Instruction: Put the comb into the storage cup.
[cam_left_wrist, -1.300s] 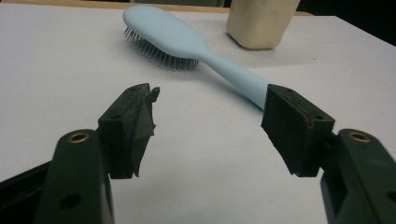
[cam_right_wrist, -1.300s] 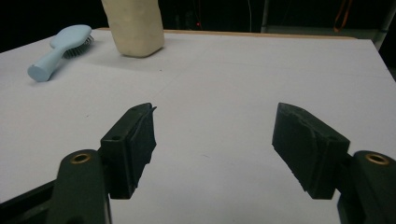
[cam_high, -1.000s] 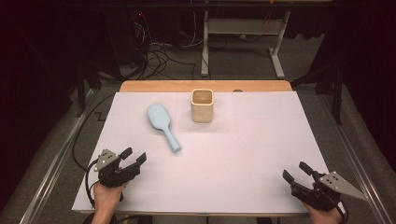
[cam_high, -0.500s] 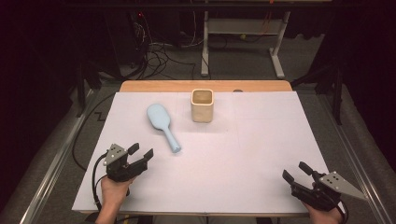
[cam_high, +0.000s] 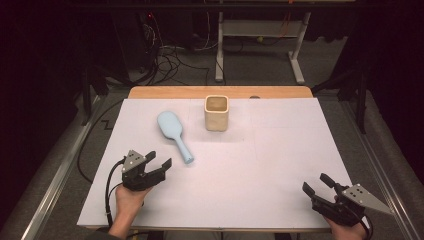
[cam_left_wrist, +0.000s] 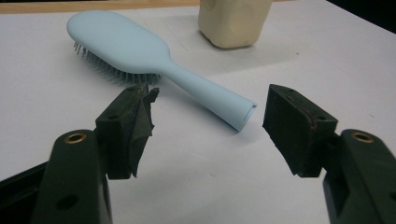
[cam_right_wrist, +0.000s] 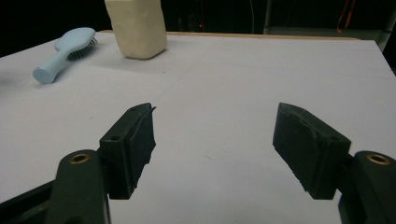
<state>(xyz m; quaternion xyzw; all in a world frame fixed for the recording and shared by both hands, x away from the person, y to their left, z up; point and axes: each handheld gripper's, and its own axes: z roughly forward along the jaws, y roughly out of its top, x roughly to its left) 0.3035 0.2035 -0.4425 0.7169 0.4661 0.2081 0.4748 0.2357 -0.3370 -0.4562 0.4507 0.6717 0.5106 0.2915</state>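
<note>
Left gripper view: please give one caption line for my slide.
Open left claw approaches the handle end of a light blue hairbrush lying bristles-down before a beige cup.

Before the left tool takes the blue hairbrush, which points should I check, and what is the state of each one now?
1. Left tool open: ok, jaws have just been opening wider, nothing between them.
2. Hairbrush handle end faces the left tool: ok.
3. Hairbrush lies flat, bristles down: ok.
4. Beige cup apart from the hairbrush: ok.
5. Right tool open and away from the hairbrush, near the white sheet's corner: ok.
6. Jaws wide enough for the handle: ok, as it seems in the left gripper view.
</note>
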